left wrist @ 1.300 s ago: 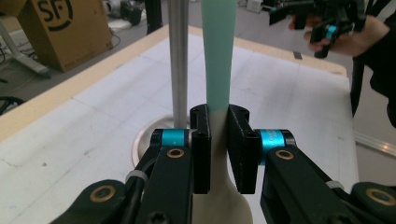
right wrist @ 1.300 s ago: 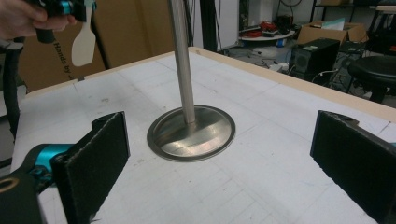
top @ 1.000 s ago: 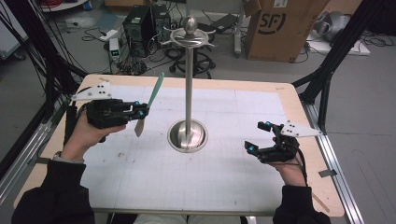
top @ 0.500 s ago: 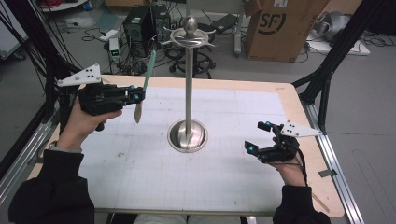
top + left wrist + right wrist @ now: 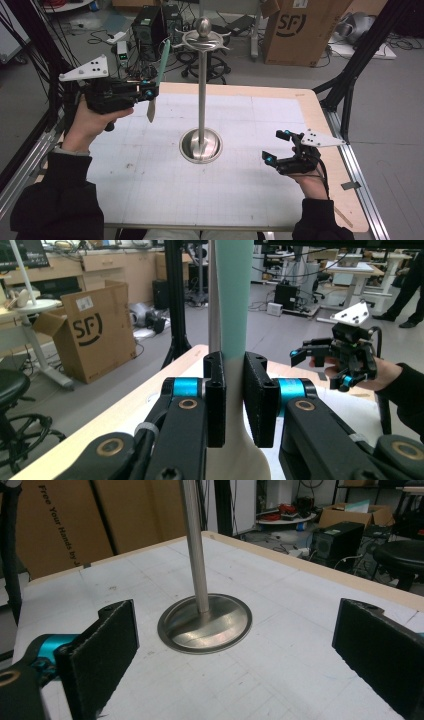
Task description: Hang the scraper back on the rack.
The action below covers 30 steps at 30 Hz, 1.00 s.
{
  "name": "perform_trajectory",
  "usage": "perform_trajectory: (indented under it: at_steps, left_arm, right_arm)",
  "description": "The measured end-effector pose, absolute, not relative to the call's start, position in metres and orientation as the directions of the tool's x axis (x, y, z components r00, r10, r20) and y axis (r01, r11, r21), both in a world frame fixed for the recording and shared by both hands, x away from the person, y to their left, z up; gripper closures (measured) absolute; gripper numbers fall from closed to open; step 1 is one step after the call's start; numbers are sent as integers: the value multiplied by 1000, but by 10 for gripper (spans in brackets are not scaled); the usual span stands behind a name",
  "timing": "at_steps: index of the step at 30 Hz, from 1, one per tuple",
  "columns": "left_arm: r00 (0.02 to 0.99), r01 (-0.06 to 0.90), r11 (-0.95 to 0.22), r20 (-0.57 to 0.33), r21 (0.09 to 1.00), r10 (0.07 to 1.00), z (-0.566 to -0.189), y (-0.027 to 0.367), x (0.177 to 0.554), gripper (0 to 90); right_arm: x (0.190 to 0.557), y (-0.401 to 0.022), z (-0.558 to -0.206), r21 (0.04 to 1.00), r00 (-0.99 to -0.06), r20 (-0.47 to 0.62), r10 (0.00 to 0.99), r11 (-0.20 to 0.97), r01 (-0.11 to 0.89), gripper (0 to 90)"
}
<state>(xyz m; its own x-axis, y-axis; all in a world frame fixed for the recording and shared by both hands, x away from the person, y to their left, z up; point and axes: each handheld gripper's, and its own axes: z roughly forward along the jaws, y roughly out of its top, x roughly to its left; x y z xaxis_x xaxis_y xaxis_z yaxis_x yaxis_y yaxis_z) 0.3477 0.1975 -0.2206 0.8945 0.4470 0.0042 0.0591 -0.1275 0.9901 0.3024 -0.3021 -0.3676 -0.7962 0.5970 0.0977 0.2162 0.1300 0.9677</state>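
A steel stand (image 5: 201,100) with a round base (image 5: 205,622) and hooks at its top rises from the middle of the white mat. My left gripper (image 5: 150,93) hovers to its left, shut on an upright utensil (image 5: 161,62) with a mint-green handle (image 5: 235,300) and a pale blade end hanging below the jaws. The handle's top reaches about the height of the hooks, apart from them. My right gripper (image 5: 276,146) rests low at the right of the mat, open, with nothing between its pads (image 5: 107,645) and facing the stand's base.
The white gridded mat (image 5: 150,185) lies on a wooden table with a raised rim (image 5: 320,115). Behind the table stand a cardboard box (image 5: 300,30), a computer case and loose cables. Black frame struts rise at both sides.
My left gripper has risen with the utensil, bringing the handle's top up toward the hooks' height. The right gripper has stayed put.
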Motion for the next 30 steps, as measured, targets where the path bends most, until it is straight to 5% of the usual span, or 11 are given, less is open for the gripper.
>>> perform_trajectory:
  at_steps: [30]
  left_arm:
    - [885,62,-141,11,988,466,-223,195,351,802]
  right_arm:
    - [303,-302,-368,967,-797,102,596,129,220,37]
